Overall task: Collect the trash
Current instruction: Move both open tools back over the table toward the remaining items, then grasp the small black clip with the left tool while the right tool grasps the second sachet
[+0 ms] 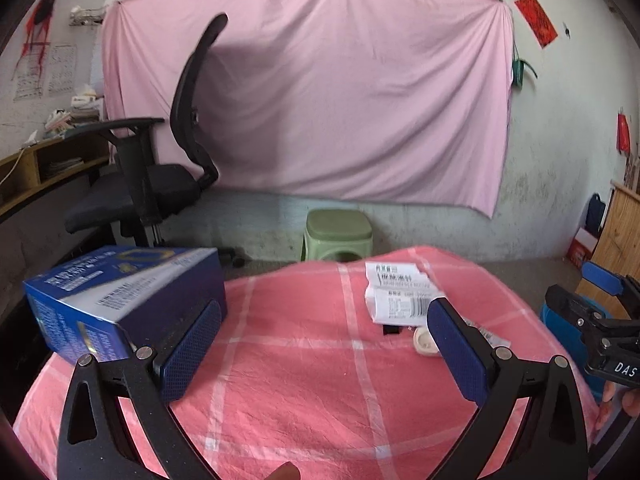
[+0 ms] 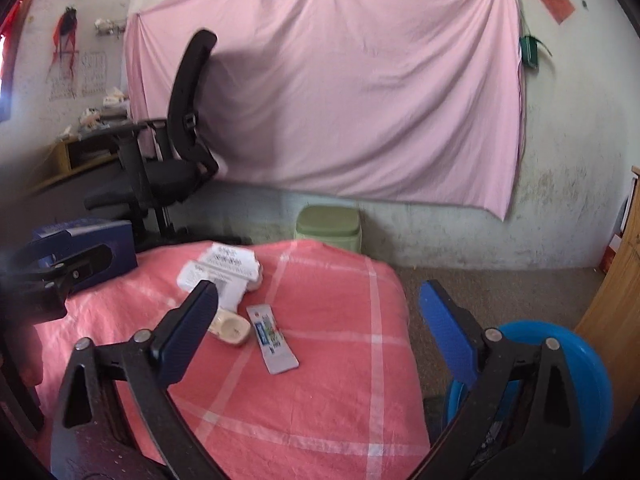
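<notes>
- The left gripper hangs over the pink checked cloth with its blue-padded fingers spread wide and nothing between them.
- Its left pad sits just beside the blue carton at the cloth's left edge; whether they touch I cannot tell.
- The right gripper is likewise spread apart and empty, over the right part of the cloth, its right finger past the cloth's edge above the floor.
- Trash lies on the cloth: a pile of white printed paper slips towards the far side, a small cream plastic cup on its side just in front of them, and a flattened sachet right beside the cup.
- A blue bin stands on the floor off the cloth's right edge, under the right gripper.
- Behind are a green stool, a black office chair and a pink sheet on the wall.
</notes>
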The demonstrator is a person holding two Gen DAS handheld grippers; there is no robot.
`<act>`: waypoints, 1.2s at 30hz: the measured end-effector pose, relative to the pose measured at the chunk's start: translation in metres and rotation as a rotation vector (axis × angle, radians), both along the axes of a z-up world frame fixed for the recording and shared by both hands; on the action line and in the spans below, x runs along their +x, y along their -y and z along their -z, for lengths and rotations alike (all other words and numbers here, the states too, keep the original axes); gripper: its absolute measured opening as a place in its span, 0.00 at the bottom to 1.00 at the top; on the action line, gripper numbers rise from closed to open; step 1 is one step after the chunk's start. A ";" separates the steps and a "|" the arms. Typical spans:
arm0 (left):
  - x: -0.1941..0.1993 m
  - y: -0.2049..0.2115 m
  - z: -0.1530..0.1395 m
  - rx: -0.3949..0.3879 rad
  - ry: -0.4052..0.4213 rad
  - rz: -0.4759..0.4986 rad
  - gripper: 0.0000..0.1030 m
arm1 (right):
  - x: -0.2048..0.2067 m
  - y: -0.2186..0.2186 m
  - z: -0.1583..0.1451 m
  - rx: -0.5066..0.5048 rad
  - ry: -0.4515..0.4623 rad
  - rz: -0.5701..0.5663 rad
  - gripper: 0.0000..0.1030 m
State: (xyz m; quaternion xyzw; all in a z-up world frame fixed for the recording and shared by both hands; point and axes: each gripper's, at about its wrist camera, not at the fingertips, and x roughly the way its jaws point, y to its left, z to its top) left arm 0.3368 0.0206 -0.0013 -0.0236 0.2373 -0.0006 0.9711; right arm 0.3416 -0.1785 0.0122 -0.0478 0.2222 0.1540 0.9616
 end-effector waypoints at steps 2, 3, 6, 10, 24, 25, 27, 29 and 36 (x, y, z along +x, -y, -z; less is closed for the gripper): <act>0.009 0.001 0.005 -0.004 -0.032 0.018 0.98 | 0.008 -0.001 0.005 -0.014 -0.047 -0.009 1.00; 0.013 0.001 0.007 -0.007 -0.046 0.026 0.98 | 0.012 -0.003 0.008 -0.023 -0.073 -0.010 0.98; 0.024 0.001 0.014 -0.025 -0.093 0.046 0.95 | 0.019 -0.007 0.015 -0.042 -0.132 -0.030 0.89; 0.039 0.006 0.027 -0.046 -0.192 0.117 0.73 | 0.031 -0.019 0.027 -0.089 -0.231 -0.075 0.77; 0.073 0.023 0.052 -0.084 -0.378 0.223 0.44 | 0.054 -0.033 0.052 -0.140 -0.432 -0.150 0.56; 0.076 0.025 0.053 -0.081 -0.384 0.226 0.41 | 0.055 -0.032 0.051 -0.136 -0.435 -0.151 0.55; 0.083 0.030 0.055 -0.074 -0.398 0.230 0.38 | 0.057 -0.032 0.050 -0.129 -0.439 -0.159 0.48; 0.088 0.034 0.056 -0.062 -0.405 0.226 0.35 | 0.056 -0.033 0.050 -0.125 -0.441 -0.165 0.44; 0.097 0.044 0.060 -0.030 -0.409 0.224 0.34 | 0.056 -0.033 0.049 -0.114 -0.440 -0.165 0.43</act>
